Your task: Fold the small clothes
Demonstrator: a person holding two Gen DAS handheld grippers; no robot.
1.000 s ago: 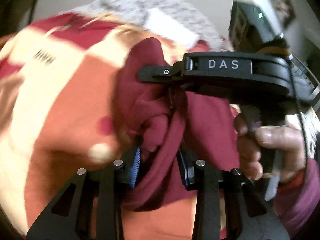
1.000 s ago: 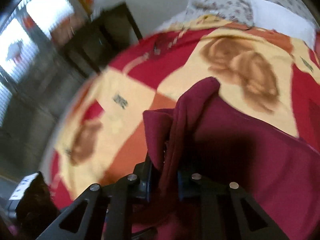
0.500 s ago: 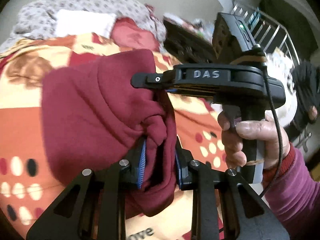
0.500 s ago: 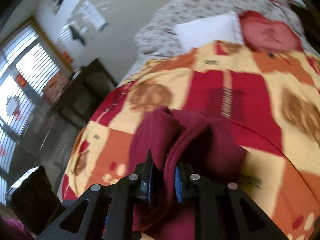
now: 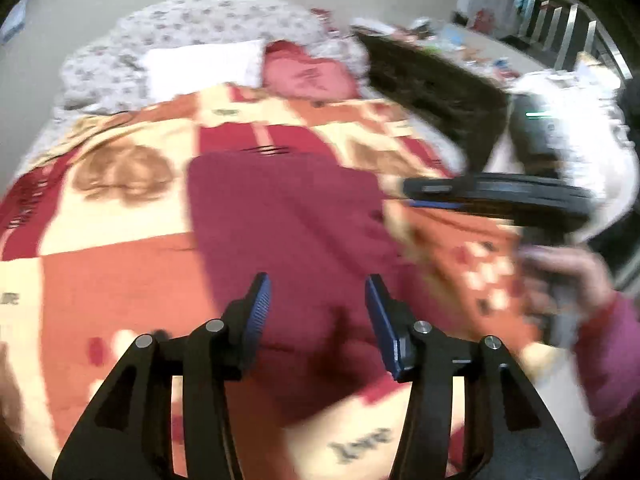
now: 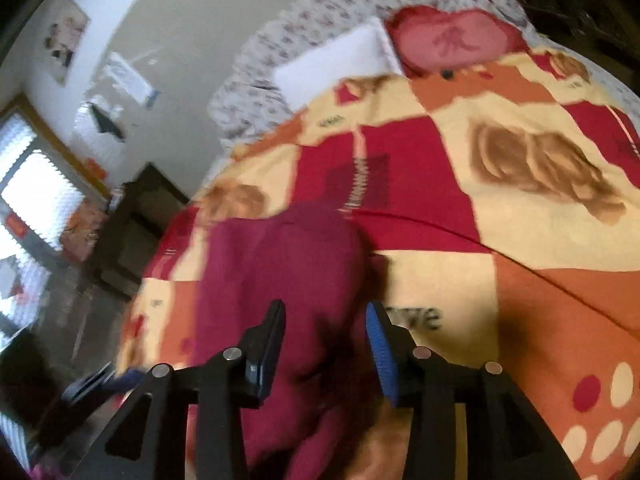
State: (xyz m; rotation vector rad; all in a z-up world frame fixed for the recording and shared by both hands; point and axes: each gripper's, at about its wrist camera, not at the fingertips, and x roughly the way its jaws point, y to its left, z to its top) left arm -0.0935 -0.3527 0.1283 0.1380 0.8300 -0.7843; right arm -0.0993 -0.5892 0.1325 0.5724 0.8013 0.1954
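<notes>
A dark red garment (image 5: 288,232) lies flat on the patterned bedspread (image 5: 100,264). My left gripper (image 5: 316,292) is open and empty just above the garment's near edge. In the left wrist view my right gripper (image 5: 496,196) is blurred at the right, held in a hand (image 5: 560,276). In the right wrist view the garment (image 6: 280,280) lies below and left of the open, empty right gripper (image 6: 326,320). The left gripper shows there as a blurred shape at the lower left (image 6: 100,384).
A white pillow (image 5: 204,64), a red heart cushion (image 5: 308,76) and a flowered quilt (image 5: 200,20) lie at the head of the bed. A dark cabinet (image 6: 136,224) and a window (image 6: 28,200) stand to the left. A dark table (image 5: 432,88) is at the right.
Both grippers have opened and let go of the dark red garment. It was bunched in the jaws and now lies spread on the bedspread. The right gripper has drawn off to the right.
</notes>
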